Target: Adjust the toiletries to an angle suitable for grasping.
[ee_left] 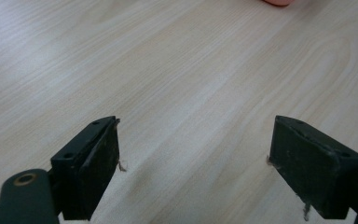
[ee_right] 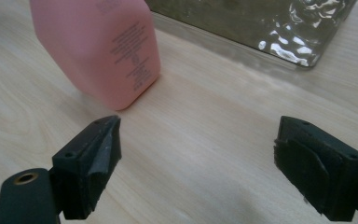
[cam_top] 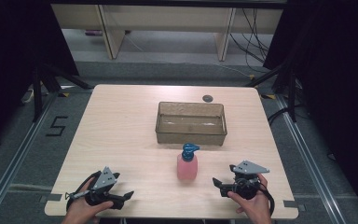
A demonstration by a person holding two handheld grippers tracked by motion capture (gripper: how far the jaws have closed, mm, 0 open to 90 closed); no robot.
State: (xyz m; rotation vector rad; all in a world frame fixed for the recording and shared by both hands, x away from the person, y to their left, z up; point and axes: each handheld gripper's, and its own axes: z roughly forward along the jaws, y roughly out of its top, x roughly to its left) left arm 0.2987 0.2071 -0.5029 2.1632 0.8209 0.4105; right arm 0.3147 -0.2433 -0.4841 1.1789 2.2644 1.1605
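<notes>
Bottle: pink plastic pump bottle with blue top [cam_top: 187, 163] standing on light wooden worktop [cam_top: 121, 126], apparently apart from clear tub [cam_top: 191, 122].
Left gripper [cam_top: 129, 194]: jaws gaping wide, gripping nothing.
Right gripper [cam_top: 216, 182]: jaws gaping wide, gripping nothing.

Even overhead light brightens the counter [cam_top: 121, 121] against dark surroundings, glare flecks the clear bin [ee_right: 279, 28], and close fingers [ee_left: 88, 168] look soft.
</notes>
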